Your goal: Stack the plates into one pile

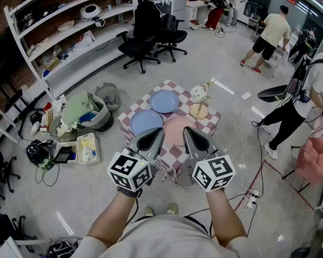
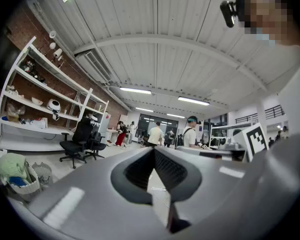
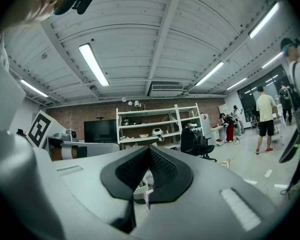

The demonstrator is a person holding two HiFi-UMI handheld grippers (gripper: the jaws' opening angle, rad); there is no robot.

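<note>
We hold two tools up in the air, side by side, on the near side of a small worktop (image 1: 212, 117) with a checked cloth.

The left tool (image 1: 149, 140) is closed. In the left gripper view, the tips of the left tool (image 2: 154, 153) touch and nothing is between them. The right tool (image 1: 196, 141) is closed too. In the right gripper view, the tips of the right tool (image 3: 149, 151) meet and hold nothing. Both tools point out at the room, so these two views show the ceiling and not the plates.

Three plates lie flat on the worktop, each on its own and not in a pile. The far blue plate (image 1: 164, 101) lies at the back. The near blue plate (image 1: 145, 121) lies in front of it, to the left. The pink plate (image 1: 174, 129) lies just beside the near blue plate, on its right. Our tools hide part of its near edge. The tools touch no plate.

At the right of the worktop a pale thing (image 1: 200, 93) stands on a round wooden base (image 1: 198, 112). We cannot tell what it is.

On the floor to the left is a basket (image 1: 102, 121) full of clothes. Black chairs (image 1: 142, 42) stand farther back, near white shelves (image 1: 70, 31). A person (image 1: 304, 98) stands at the right.
</note>
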